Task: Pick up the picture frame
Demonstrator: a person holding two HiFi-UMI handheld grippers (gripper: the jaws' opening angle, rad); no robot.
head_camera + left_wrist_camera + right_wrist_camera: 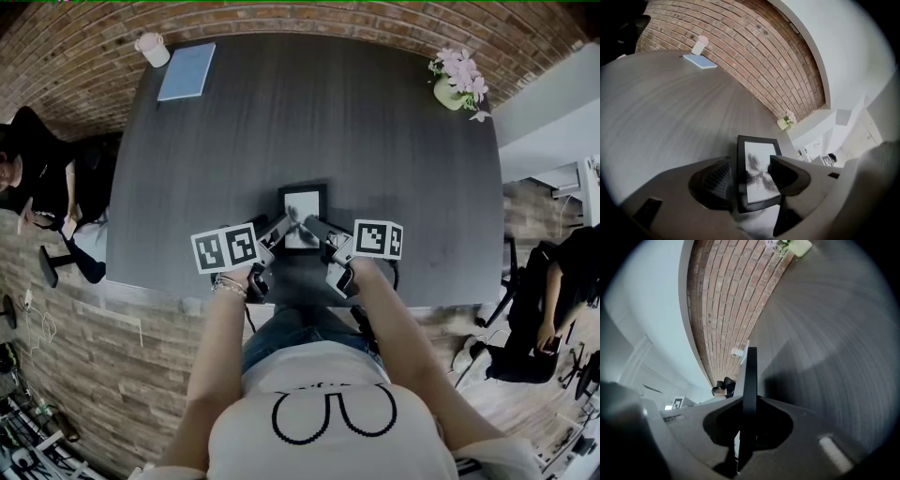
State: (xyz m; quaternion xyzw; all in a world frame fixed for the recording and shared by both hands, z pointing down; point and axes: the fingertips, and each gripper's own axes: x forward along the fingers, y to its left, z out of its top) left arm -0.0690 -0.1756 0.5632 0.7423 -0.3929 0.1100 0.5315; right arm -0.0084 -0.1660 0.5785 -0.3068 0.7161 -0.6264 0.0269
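A small black picture frame (303, 208) with a pale print lies face up near the front edge of the dark table (281, 122). My right gripper (312, 226) is shut on the frame's right edge, which in the right gripper view runs edge-on between its pads as a thin black frame (751, 376). My left gripper (284, 226) is at the near left corner, jaws wide apart. In the left gripper view the frame (757, 157) shows in that gap with neither pad pressing on it. Whether the frame still touches the table is unclear.
At the table's far left stand a white cup (152, 49) and a blue notebook (187, 71). A pot of pink flowers (457, 82) is at the far right. Brick flooring surrounds the table; people sit at the left (37, 183) and the right (562, 291).
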